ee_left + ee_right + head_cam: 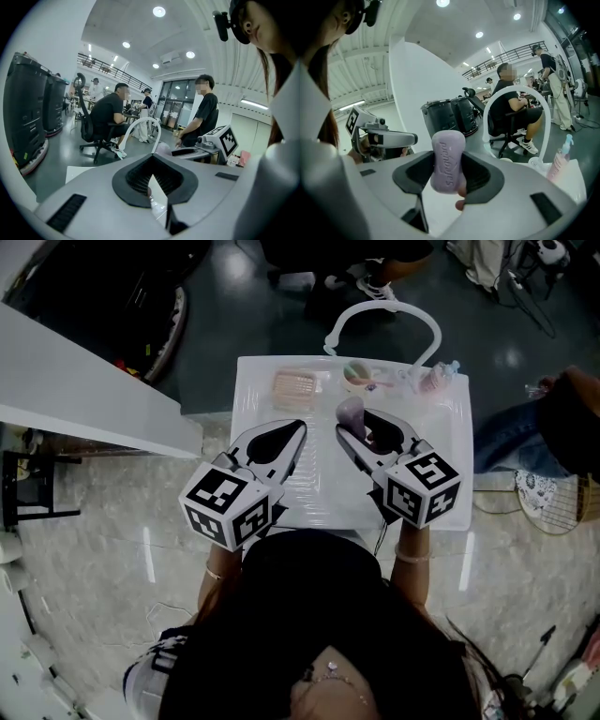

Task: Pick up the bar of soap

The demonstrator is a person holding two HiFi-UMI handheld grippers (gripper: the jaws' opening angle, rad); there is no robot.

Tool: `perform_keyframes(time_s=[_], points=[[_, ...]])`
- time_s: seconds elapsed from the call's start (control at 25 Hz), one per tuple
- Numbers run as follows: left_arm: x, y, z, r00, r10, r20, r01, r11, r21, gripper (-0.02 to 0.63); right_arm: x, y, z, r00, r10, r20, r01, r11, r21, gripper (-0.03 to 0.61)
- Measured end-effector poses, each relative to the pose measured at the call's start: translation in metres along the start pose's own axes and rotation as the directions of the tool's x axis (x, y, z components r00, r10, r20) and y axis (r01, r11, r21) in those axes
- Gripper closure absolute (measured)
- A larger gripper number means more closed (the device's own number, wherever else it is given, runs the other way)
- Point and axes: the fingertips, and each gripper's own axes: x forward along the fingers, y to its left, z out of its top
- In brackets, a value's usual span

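Grey polished floor surrounds a small white table (441,493) that we stand over, with an arched white handle (427,324) rising at its far edge. Along that far edge we see a ribbed pink soap dish (298,387), a small bowl (356,374) and a pink bottle (433,381).

Our right gripper (361,432) is held over the middle of the table with its jaws closed onto the bar of soap (447,159). The lilac bar stands on end between the dark pads (480,176), its embossed face turned towards the camera and its upper half poking out above them. In the head view the soap shows as a pale purple lump at the tips of the jaws, just in front of the bowl.

Our left gripper (281,437) hovers beside it, over the near left part of the table. Its jaws meet at the tips, leaving only a hollow between the ribbed pads, and it grips nothing.

Beyond the table a person sits on an office chair (89,126), another person stands near glass doors (176,110), and tall black bins (28,108) line the left side of the room.
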Motion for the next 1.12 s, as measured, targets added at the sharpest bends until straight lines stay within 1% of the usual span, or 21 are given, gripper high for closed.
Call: perform_keyframes(time_s=[0.2,0.48,0.8,1.0,1.12], points=[[-0.003,-0.011,0.007,1.000,-0.021,0.014,0.021,1.000,0.010,0.607,-0.019,0.010,0.008,0.999,0.017,0.047,-0.018,1.000,0.008,0.388],[-0.004,-0.024,0.010,0.999,-0.047,0.023,0.047,0.999,0.014,0.607,-0.040,0.017,0.013,0.996,0.021,0.083,-0.022,1.000,0.012,0.388],[-0.005,-0.043,0.013,0.996,-0.085,0.021,0.085,0.996,0.027,0.607,-0.063,0.027,0.018,0.993,0.018,0.113,-0.020,1.000,0.020,0.388],[-0.007,-0.049,0.014,0.994,-0.106,0.022,0.105,0.994,0.040,0.607,-0.076,0.034,0.021,0.994,0.007,0.108,-0.012,0.999,0.047,0.388],[-0.007,-0.051,0.016,0.993,-0.115,0.022,0.114,0.992,0.047,0.607,-0.080,0.036,0.024,0.993,0.000,0.122,-0.007,0.998,0.057,0.388]])
